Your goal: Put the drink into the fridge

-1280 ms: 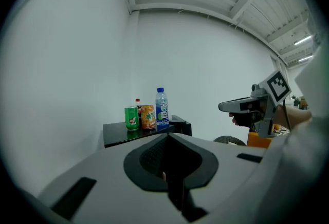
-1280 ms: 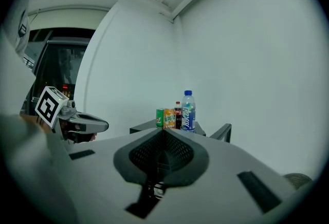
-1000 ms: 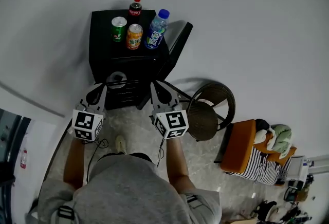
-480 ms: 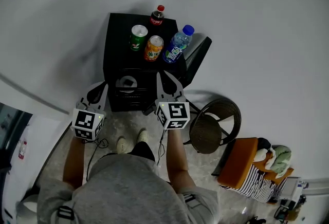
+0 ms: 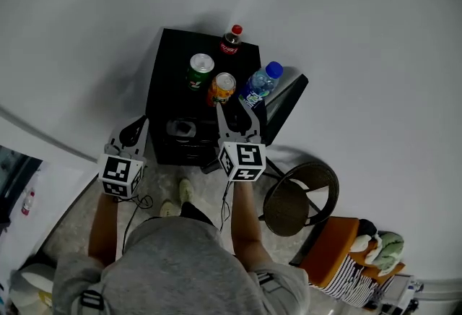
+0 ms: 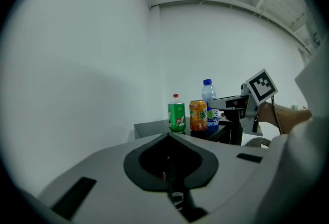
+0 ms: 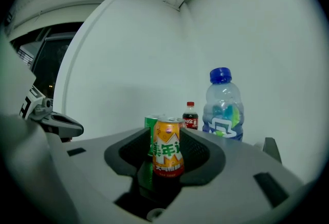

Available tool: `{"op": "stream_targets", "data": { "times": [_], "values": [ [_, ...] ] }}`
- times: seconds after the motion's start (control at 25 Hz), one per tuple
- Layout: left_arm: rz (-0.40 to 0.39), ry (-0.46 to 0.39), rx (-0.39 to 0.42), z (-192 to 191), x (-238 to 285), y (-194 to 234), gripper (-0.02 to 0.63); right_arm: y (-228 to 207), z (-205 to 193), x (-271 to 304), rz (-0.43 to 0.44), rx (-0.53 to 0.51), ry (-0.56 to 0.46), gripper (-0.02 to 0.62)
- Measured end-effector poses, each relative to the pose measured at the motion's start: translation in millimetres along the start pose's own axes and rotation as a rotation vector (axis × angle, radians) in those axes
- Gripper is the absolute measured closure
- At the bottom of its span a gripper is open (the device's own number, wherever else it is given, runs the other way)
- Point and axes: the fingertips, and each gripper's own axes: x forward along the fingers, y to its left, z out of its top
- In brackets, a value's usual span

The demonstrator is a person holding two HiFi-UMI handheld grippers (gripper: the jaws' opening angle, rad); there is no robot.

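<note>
Atop the black fridge [image 5: 173, 53], near its front edge, stood the orange can [image 5: 223, 87]. The right gripper [image 5: 234, 108] had just been opening its jaws, with the can just ahead and untouched. The left gripper [image 5: 136, 126] was closed. A skewed push could topple the can.

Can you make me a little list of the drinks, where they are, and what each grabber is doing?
drinks: green can, orange can, cola bottle, water bottle
where: standing on top of the black fridge
right gripper: jaws have just been opening; orange can shows in the gap, not pinched
left gripper: shut, nothing in it
</note>
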Motion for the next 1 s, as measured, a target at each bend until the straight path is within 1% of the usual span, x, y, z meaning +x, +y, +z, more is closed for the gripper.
{"op": "stream_targets", "data": {
  "times": [0.16,0.28,0.56,1.0],
  "values": [
    [0.039,0.004,-0.016,1.2,11.1,9.2,0.603,-4.4,-1.3,20.0,0.015,0.0,0.014,0.38],
    [0.059,0.017,-0.03,-3.5,15.3,13.0,0.601,-6.0,-6.5,32.5,0.029,-0.005,0.041,0.329],
    [0.1,0.032,-0.041,-7.3,23.1,20.5,0.601,-10.3,-11.3,53.8,0.044,-0.021,0.059,0.305],
    [0.142,0.048,-0.051,-10.4,25.2,26.6,0.601,-8.5,-11.6,72.2,0.084,-0.005,0.054,0.282]
  ]
}}
